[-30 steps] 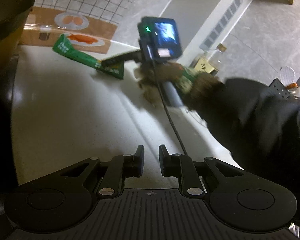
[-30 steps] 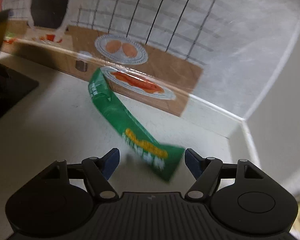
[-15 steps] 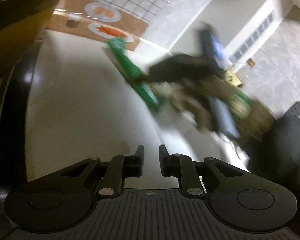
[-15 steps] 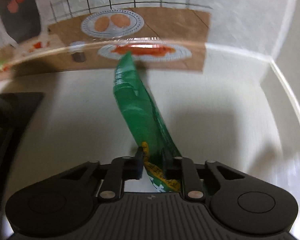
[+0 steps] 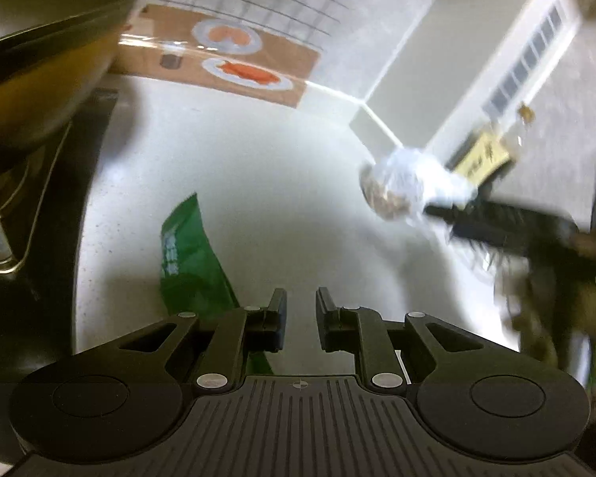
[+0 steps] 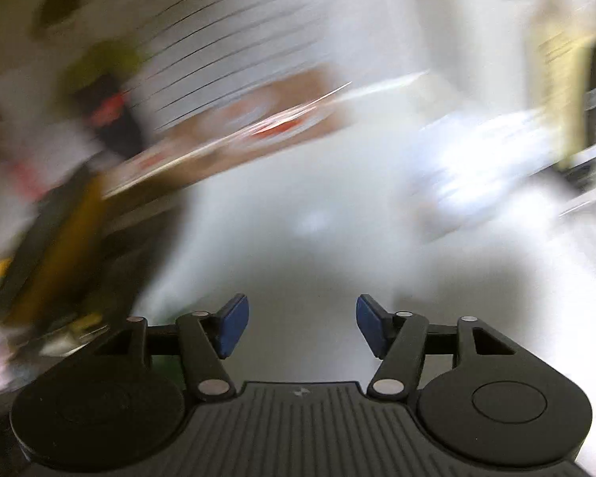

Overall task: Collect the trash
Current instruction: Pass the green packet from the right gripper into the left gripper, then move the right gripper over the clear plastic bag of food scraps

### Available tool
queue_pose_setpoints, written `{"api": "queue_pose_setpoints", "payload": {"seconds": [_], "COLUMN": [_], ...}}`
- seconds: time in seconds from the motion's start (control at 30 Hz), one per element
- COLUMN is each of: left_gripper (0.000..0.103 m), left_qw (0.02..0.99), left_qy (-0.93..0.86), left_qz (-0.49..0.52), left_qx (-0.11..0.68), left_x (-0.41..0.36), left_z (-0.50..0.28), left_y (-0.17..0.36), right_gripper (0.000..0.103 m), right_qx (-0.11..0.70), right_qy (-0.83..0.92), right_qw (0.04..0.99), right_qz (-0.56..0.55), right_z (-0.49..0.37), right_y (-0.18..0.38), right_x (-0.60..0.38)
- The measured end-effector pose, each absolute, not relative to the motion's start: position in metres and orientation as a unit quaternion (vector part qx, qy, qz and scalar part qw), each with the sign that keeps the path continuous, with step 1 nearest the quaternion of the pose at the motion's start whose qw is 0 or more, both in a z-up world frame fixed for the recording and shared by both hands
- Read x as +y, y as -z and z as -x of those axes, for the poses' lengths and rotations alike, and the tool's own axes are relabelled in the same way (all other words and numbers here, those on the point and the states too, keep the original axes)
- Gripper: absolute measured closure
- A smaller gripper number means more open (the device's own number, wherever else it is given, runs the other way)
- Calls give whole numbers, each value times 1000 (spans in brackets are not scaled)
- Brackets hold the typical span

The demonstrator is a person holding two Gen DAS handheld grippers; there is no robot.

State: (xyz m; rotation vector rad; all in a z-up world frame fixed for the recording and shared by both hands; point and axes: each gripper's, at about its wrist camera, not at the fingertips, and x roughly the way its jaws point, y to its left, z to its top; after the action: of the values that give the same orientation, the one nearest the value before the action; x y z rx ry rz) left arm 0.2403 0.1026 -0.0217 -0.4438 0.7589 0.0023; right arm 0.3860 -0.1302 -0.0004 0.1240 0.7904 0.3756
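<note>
Across the white counter [image 5: 226, 183] things are mid-shuffle. Biggest thing in view is the dark wok [image 5: 39, 51] on the stove at the left, tucked out of the way of the cleanup. A printed board [image 5: 226, 59] with food pictures leans against the tiled wall at the back, probably just decor.

Green wrapper [image 5: 190, 254] lies flat on the counter right in front of the left gripper [image 5: 301, 310], its near end hidden under the left finger [image 5: 276, 314]. My guess is it got dropped there on purpose, close to one spot for collecting. The left gripper's jaws sit nearly closed with only a thin slit between them and nothing in it; the wrapper is beside them, not gripped.

Over on the right edge of the counter there's a crumpled clear bag [image 5: 401, 187] with something brown inside, likely the next bit of trash. The right gripper [image 6: 302, 326] has just been opening, its blue pads [image 6: 232, 326] stand well apart with nothing between them.

Hard parts: the right wrist view is one big smear, so what's ahead of that gripper I can't tell. In the left view that tool shows as a dark blur just beside the bag, touching or not, no idea. No bin visible anywhere.
</note>
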Motion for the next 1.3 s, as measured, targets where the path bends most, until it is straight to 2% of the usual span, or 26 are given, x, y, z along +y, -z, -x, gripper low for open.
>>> {"api": "queue_pose_setpoints", "payload": {"seconds": [0.13, 0.2, 0.23, 0.27, 0.3, 0.33, 0.37, 0.43, 0.53, 0.63, 0.67, 0.7, 0.77, 0.83, 0.97, 1.3], "left_gripper": [85, 85, 84, 85, 84, 85, 85, 85, 85, 85, 85, 85, 85, 84, 85, 84], "left_qw": [906, 909, 910, 910, 910, 910, 910, 908, 900, 891, 891, 891, 892, 894, 890, 891], "left_qy": [12, 7, 1, -6, -14, -22, -33, -53, -76, -90, -91, -90, -85, -81, -85, -75], "left_qz": [190, 172, 167, 164, 164, 166, 171, 183, 206, 221, 223, 224, 221, 216, 214, 226], "left_qx": [377, 379, 379, 380, 380, 379, 376, 373, 376, 385, 385, 385, 384, 384, 394, 388], "left_x": [93, 91, 93, 95, 99, 103, 108, 118, 131, 134, 133, 131, 126, 122, 119, 125], "left_z": [-232, -225, -221, -218, -214, -211, -206, -198, -190, -190, -189, -189, -188, -188, -189, -186], "left_y": [20, 17, 16, 15, 14, 13, 11, 11, 18, 26, 27, 27, 24, 23, 27, 26], "right_gripper": [39, 30, 30, 37, 74, 93, 96, 96, 96, 95, 88, 73, 54, 52, 41, 40], "right_qx": [347, 364, 381, 397, 416, 429, 419, 373, 337, 337, 349, 367, 385, 395, 396, 382], "right_qy": [-108, -108, -108, -109, -120, -134, -143, -182, -229, -260, -270, -275, -257, -243, -229, -188], "right_qw": [929, 920, 910, 899, 886, 878, 882, 898, 907, 903, 896, 888, 886, 885, 888, 905], "right_qz": [-67, -102, -126, -151, -167, -168, -165, -147, -110, -51, -42, -38, -32, -34, -41, 15], "right_z": [-432, -463, -478, -490, -501, -504, -498, -468, -401, -329, -311, -292, -263, -245, -218, -207], "right_y": [8, 14, 19, 25, 29, 27, 20, -9, -37, -25, -15, 1, 23, 37, 39, 30], "right_x": [-147, -153, -157, -158, -159, -157, -155, -151, -146, -131, -128, -124, -125, -126, -130, -110]}}
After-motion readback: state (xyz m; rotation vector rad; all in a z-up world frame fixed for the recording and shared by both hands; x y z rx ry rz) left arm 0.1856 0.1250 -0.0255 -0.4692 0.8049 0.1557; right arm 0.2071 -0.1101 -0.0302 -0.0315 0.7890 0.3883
